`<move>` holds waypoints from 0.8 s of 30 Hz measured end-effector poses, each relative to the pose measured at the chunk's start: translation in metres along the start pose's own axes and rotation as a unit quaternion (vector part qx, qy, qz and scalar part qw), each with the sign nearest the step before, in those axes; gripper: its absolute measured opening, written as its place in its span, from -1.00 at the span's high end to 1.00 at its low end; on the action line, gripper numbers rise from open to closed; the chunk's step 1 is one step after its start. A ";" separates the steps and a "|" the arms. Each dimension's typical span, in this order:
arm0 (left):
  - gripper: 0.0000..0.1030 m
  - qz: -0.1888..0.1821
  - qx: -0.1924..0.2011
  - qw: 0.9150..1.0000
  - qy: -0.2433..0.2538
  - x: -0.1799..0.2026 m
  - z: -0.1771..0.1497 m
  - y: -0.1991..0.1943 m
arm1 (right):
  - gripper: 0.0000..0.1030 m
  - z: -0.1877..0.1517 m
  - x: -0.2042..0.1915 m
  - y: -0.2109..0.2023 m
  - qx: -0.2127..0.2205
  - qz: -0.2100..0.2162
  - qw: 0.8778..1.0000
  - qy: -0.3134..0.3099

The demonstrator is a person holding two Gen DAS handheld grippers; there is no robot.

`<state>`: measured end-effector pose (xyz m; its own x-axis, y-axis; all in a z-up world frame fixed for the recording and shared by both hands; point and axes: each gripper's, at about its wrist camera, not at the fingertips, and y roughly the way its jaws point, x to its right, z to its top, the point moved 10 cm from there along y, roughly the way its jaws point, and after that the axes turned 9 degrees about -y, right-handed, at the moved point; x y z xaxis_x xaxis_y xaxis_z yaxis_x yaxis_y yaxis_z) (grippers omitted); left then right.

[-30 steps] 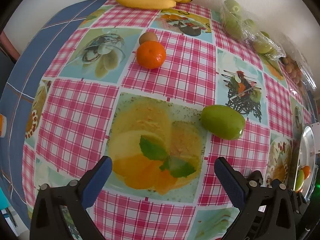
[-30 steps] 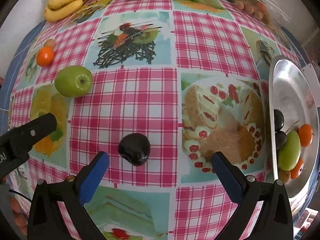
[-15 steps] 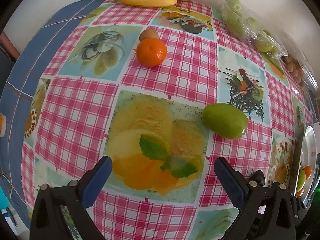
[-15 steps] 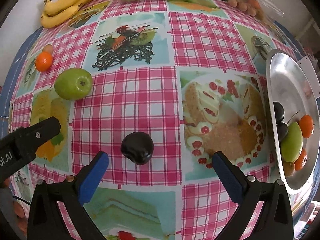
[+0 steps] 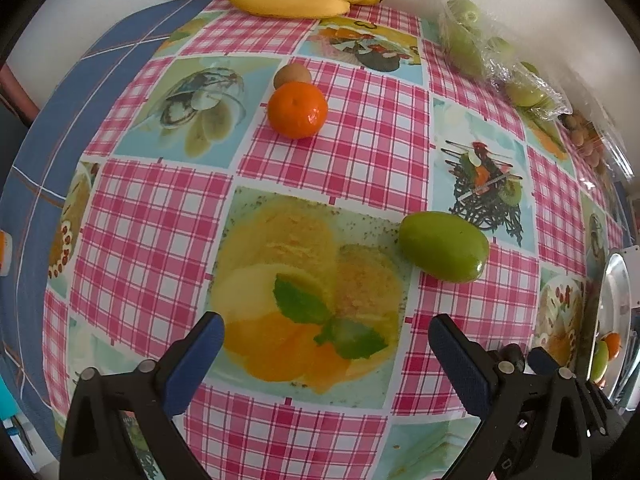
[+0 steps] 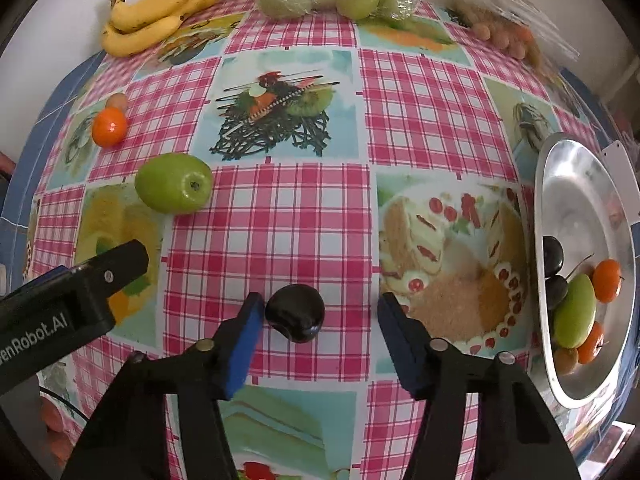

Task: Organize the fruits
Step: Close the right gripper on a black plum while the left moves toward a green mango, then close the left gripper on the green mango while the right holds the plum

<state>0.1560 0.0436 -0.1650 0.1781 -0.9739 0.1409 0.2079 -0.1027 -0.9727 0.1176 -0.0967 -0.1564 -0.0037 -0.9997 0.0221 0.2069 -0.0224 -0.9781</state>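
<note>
On the checked tablecloth (image 6: 280, 208) the right gripper (image 6: 320, 316) has just been closing; its jaws stand partly open around the dark plum (image 6: 295, 312). The plum lies between them, against the left pad, clear of the right. The left gripper (image 5: 326, 344) hangs wide open, empty.

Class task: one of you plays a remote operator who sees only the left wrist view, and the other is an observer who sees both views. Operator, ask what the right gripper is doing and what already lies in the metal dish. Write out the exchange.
Operator: I cannot see the right gripper's fingers. What is between them?
Observer: The right gripper has a small, round, dark purple plum between its blue pads. Its jaws have just been closing, but one pad stands clear of the plum.
Operator: In the dish I only make out green and orange. Is there anything else?
Observer: Yes, the shiny oval metal dish also holds two dark plums beside the green fruit.
</note>
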 end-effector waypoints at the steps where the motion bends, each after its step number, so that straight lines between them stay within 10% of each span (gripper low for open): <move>1: -1.00 -0.001 0.001 1.000 0.000 0.001 0.000 -0.001 | 0.07 0.002 0.002 -0.001 0.002 0.002 1.000 -0.001; 7: -1.00 -0.005 0.002 1.000 0.001 0.004 0.001 -0.003 | 0.45 0.001 -0.007 -0.006 0.005 0.016 1.000 -0.007; 24: -1.00 -0.041 0.006 0.999 0.008 0.022 0.009 -0.017 | 0.47 0.011 0.009 -0.036 0.041 0.047 0.998 0.023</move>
<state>0.1646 0.0255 -0.1439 0.1446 -0.9652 0.2178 0.2332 -0.1807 -0.9555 0.1204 -0.1048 -0.1187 -0.0248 -0.9964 -0.0807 0.2876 0.0702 -0.9552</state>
